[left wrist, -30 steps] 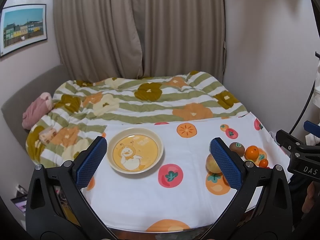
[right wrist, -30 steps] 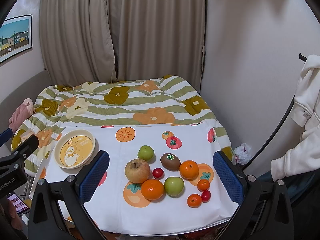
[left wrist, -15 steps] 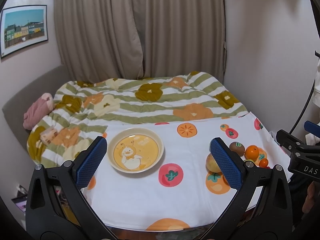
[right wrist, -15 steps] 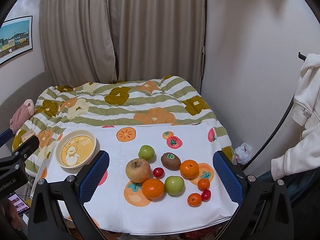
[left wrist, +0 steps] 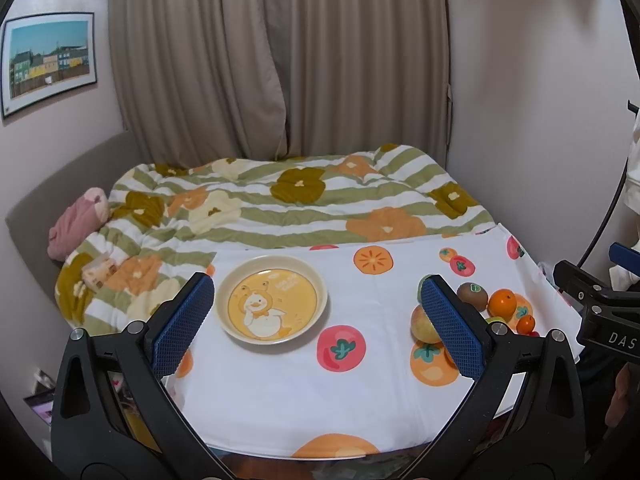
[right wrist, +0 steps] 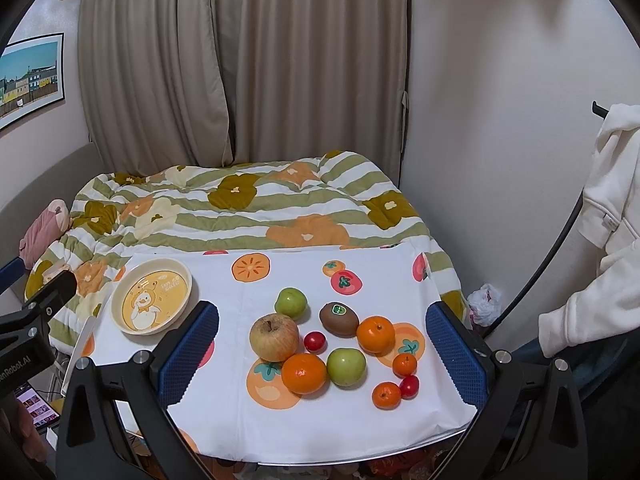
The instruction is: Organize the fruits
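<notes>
The fruits sit in a bunch on the counter (right wrist: 328,432), and the big apple (right wrist: 274,337) is nearest the empty duck plate (right wrist: 151,301). Both claws, left claw (left wrist: 318,326) and right claw (right wrist: 322,356), are wide open and hold nothing. I think the right claw should go down straight over one fruit, so it does not bump the small tomato (right wrist: 315,341) beside it.
</notes>
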Motion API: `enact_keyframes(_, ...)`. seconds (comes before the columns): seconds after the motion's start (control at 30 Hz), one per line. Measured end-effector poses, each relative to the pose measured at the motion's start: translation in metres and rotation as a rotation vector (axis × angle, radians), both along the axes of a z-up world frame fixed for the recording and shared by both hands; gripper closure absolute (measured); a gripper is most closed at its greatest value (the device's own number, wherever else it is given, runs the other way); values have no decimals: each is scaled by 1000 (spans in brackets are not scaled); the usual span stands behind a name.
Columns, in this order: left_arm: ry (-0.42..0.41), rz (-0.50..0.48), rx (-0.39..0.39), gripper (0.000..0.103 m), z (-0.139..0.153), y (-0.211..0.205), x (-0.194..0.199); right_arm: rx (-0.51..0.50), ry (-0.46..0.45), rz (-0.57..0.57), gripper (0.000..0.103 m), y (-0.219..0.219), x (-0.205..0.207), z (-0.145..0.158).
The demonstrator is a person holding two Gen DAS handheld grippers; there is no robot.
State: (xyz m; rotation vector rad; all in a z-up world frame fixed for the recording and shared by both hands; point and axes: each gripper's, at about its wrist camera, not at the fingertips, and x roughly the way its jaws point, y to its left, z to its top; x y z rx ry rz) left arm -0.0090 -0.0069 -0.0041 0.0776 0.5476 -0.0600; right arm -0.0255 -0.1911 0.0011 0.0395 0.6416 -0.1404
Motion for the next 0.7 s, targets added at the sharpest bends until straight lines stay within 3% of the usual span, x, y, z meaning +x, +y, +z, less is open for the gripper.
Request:
enact_keyframes(0.4,-6,-4,-6,0,2,-1,-3,-4,1,3,0,0,-2,2)
enact_keyframes(0.7,38,-58,-20,0,1,-19,8,-11,23,1,0,-21,-13,3)
